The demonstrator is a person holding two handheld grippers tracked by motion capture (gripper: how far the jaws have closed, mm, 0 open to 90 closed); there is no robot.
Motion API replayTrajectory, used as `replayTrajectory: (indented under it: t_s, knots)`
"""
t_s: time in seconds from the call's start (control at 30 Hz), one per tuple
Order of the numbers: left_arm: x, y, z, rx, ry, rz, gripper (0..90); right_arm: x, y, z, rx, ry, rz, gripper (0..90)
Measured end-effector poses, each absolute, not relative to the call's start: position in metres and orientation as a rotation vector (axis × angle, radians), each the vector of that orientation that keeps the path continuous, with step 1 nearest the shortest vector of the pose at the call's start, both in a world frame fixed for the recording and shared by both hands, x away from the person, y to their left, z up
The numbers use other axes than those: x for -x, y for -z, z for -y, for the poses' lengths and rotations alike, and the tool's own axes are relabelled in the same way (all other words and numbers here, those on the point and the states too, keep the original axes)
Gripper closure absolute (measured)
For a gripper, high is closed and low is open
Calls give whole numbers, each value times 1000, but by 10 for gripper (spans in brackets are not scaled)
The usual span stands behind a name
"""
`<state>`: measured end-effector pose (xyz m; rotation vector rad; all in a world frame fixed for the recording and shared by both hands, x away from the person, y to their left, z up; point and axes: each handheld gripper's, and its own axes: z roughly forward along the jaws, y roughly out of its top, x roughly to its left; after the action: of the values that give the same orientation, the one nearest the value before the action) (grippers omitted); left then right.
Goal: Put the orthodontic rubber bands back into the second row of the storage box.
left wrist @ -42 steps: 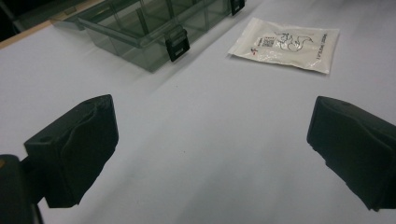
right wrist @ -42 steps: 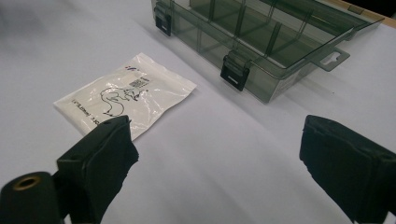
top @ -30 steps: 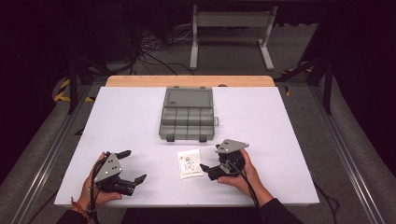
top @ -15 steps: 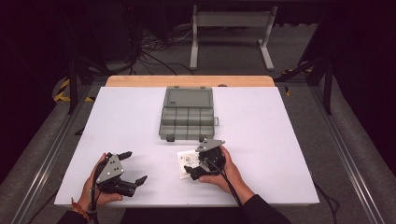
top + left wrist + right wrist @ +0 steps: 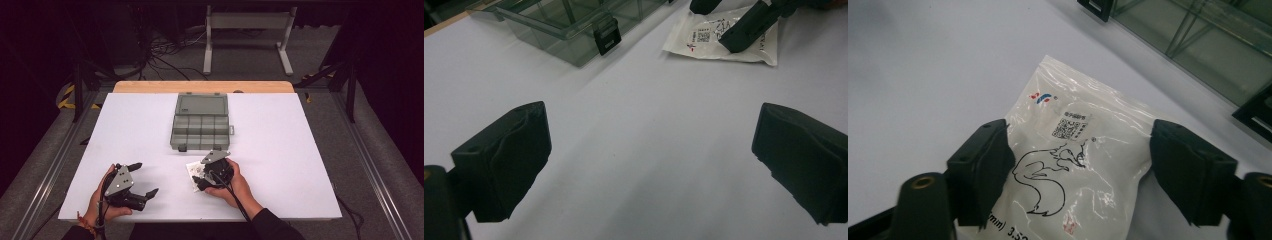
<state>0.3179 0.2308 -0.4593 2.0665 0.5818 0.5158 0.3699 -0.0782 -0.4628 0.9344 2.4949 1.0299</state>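
Left claw [image 5: 139, 179] is parked near the front left of the desk [image 5: 300, 150], jaws wide apart with nothing between them, just bare desk in its own view.

Middle of the desk, toward the back: a grey plastic box [image 5: 201, 121], lid flipped open, its little compartments looking bare as far as I can tell.

Just in front of the box, a bit right of centre, lies the bag [image 5: 1068, 165]. Right claw [image 5: 200, 176] is down over it, jaws either side of the bag's width and they've just been closing in, but the pads don't look like they're pressing yet, so nothing is held.

What could go wrong, I'd guess: the bag lies flat and slick, so the jaws may slide it across the desk or buckle it up instead of gripping it. A pinch on film alone could also slip out on the lift.

The bag itself: small, clear-white, glossy, crinkled, printed with a squirrel outline, a QR label and a small logo.
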Motion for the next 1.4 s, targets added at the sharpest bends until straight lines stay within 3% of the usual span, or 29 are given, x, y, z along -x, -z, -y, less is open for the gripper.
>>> replayTrajectory:
  t_s: [0.1,0.27,0.3,0.5,0.73,1.4]
  knots:
    - [-319,460,-231,-2071,-515,-580,32,-369,463,78,-919,-1034,-2501,322]
    - [-319,460,-231,-2074,-509,-581,32,-364,461,76,-842,-1083,-2546,607]
    - [-319,460,-231,-2074,-509,-581,32,-364,461,76,-842,-1083,-2546,607]
    - [-319,461,-231,-2072,-508,-582,33,-361,461,75,-790,-1132,-2583,805]
    - [-319,460,-233,-2056,-511,-582,36,-358,457,79,-738,-1164,-2598,845]
    - [-319,460,-234,-2052,-510,-564,29,-369,407,123,-732,-1311,-2431,854]
